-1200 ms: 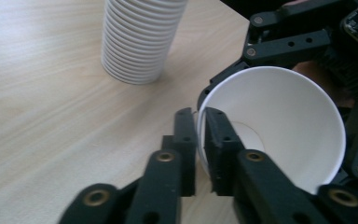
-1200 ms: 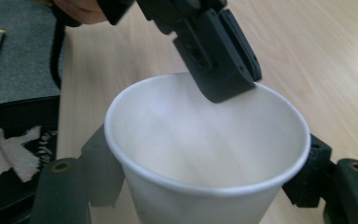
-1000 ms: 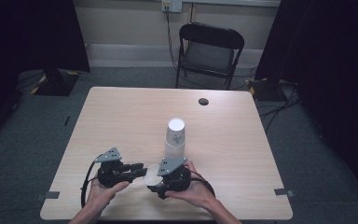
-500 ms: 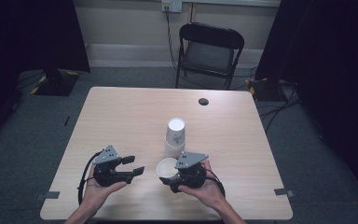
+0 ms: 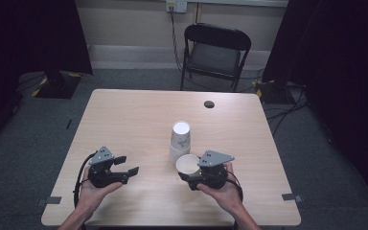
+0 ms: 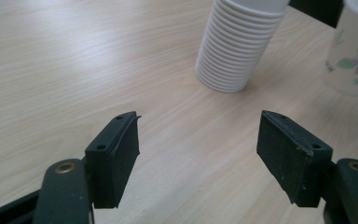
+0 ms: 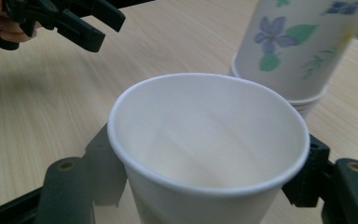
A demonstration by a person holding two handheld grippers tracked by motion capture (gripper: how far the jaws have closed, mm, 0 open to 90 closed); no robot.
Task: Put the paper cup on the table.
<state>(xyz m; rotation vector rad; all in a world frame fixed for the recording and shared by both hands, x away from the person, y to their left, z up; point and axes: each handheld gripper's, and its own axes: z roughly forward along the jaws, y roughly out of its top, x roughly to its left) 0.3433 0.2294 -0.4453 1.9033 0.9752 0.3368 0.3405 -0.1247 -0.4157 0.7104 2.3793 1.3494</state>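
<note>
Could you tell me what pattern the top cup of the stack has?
Blue-purple flowers with green leaves on white top cup; right gripper view shows it best.

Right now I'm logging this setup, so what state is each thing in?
Left gripper: open, empty, beside the stack.
Right gripper: shut on a single cup.
Single cup: upright, mouth up, empty.
Cup stack: nested, upside down on the table.
Chair: unfolded, empty, behind the table.

Dim dark surroundings, evenly lit tabletop, soft shadows
</note>
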